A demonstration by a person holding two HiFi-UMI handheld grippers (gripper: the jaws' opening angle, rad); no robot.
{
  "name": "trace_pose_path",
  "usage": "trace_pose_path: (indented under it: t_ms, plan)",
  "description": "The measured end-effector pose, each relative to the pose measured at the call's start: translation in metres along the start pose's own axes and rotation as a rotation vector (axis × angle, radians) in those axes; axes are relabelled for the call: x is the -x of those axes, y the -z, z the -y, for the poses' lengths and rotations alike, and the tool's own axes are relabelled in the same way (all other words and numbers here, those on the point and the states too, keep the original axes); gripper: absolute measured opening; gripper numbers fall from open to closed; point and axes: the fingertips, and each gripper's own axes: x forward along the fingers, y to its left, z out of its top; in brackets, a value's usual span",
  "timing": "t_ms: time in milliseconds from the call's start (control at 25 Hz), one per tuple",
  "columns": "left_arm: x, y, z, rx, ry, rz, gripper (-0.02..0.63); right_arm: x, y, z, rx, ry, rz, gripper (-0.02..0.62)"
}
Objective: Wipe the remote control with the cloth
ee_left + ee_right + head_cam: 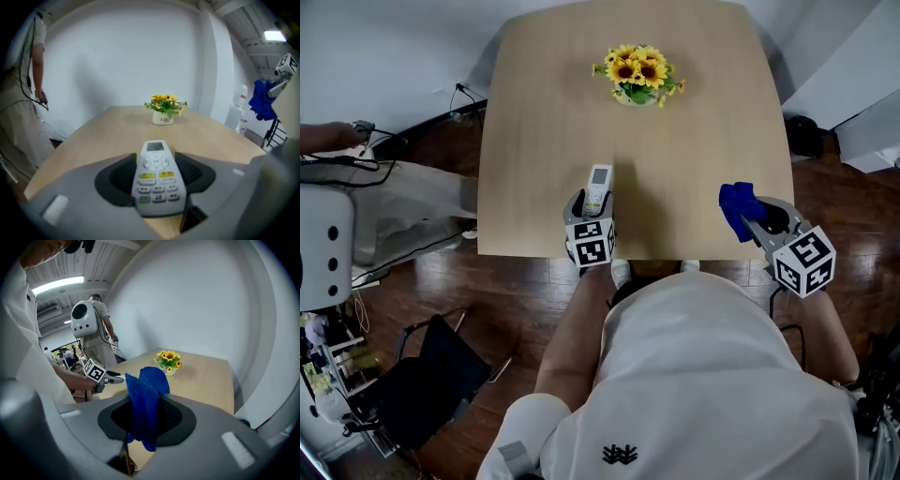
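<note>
A white remote control (597, 188) with grey, yellow and green buttons sits clamped between the jaws of my left gripper (590, 201), held over the table's near edge. In the left gripper view the remote control (157, 177) points toward the flowers, and the left gripper (157, 176) is shut on its sides. My right gripper (752, 212) is shut on a bunched blue cloth (736, 206), held above the table's right front corner. The blue cloth (145, 401) stands up out of the right gripper (146, 416) and hangs below it. The two grippers are well apart.
A small pot of sunflowers (638, 75) stands at the far middle of the wooden table (544, 131). A black chair (422, 389) and cables lie on the floor at the left. A person with a white backpack (89, 322) stands beyond the table.
</note>
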Motion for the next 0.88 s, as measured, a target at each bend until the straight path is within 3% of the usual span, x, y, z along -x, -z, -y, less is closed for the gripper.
trace_pose_path:
  t_ms: [400, 880]
  plan:
    - [-0.027, 0.049, -0.006, 0.029, -0.041, -0.122, 0.275, 0.004, 0.009, 0.009, -0.003, -0.002, -0.034, 0.089]
    - [-0.042, 0.075, -0.011, -0.039, -0.06, -0.181, 0.276, 0.001, 0.011, 0.008, -0.018, -0.019, -0.03, 0.089]
